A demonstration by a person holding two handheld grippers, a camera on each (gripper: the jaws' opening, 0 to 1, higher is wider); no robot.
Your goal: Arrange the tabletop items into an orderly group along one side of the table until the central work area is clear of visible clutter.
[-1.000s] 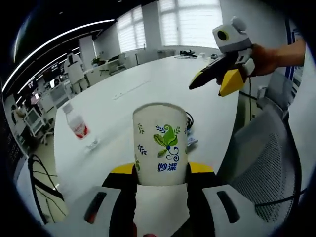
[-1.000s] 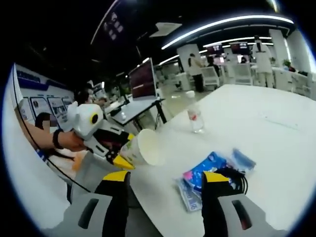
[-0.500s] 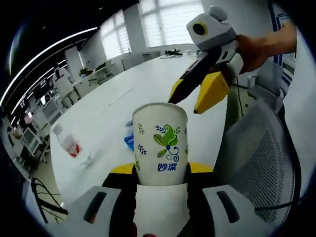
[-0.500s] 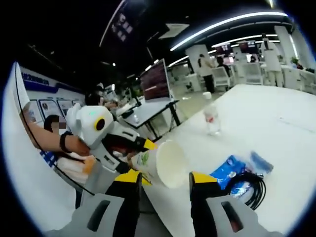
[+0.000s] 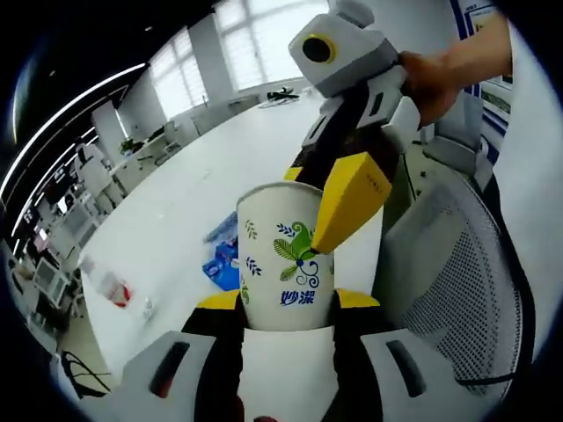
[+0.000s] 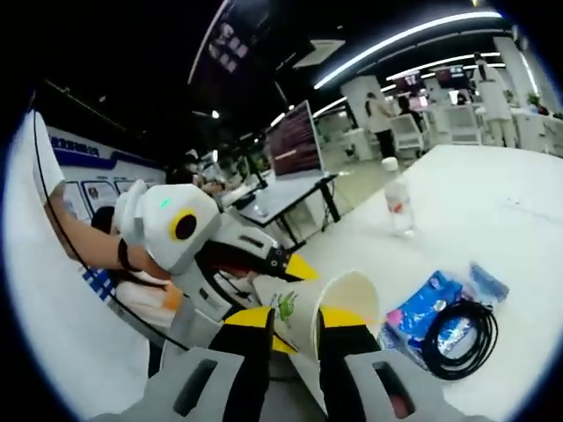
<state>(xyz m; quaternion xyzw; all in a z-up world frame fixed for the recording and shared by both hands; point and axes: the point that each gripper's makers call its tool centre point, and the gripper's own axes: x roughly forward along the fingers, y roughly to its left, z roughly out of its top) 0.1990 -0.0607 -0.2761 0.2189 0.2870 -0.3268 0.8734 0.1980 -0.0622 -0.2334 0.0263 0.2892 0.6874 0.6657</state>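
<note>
A white paper cup (image 5: 286, 255) with a green leaf print stands upright between my left gripper's (image 5: 288, 303) jaws, which are shut on its lower half. My right gripper (image 5: 325, 189) comes down from the upper right, held by a hand (image 5: 431, 79). One yellow finger lies outside the cup's wall and the other reaches inside the rim. In the right gripper view the cup (image 6: 347, 299) shows its open mouth, and its wall sits in the narrow gap of my right gripper (image 6: 295, 321). The left gripper (image 6: 280, 277) holds the cup's base there.
On the white table (image 5: 176, 202) lie a small water bottle (image 5: 110, 286), blue packets (image 5: 220, 259) and a black cable coil (image 6: 457, 338). A grey mesh chair (image 5: 449, 272) stands at the table's edge on the right. A monitor (image 6: 295, 141) and people are farther off.
My right gripper has come in onto the cup, and its jaws have narrowed around the rim wall. The left gripper has kept its hold on the cup.
</note>
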